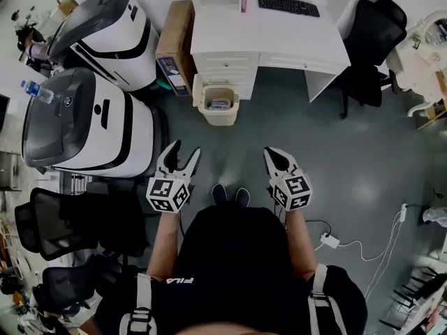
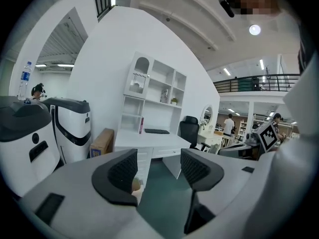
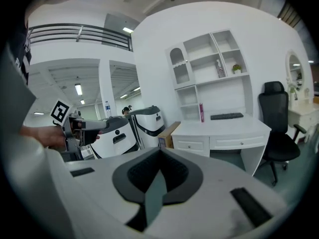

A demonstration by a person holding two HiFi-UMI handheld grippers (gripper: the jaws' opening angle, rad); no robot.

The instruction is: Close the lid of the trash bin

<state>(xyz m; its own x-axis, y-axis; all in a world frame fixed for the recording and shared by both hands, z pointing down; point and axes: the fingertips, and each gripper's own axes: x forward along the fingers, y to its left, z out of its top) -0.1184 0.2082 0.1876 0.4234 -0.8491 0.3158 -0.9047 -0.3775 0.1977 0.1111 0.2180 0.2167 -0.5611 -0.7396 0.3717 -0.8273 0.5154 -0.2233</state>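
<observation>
- Trash bin (image 1: 218,105) at the foot of the table (image 1: 230,37), against its drawers, top open
- Holding left gripper (image 1: 185,150) wide and empty, right gripper (image 1: 272,155) pinched together, both well short of the table: likely readied to push the lid
- Grey-green floor (image 1: 363,166); black chair (image 1: 370,40) right of the table, cardboard box (image 1: 174,44) left

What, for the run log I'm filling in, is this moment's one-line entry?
stage: pre-contact | trash bin: open, untouched | left gripper: open, empty | right gripper: shut, empty
</observation>
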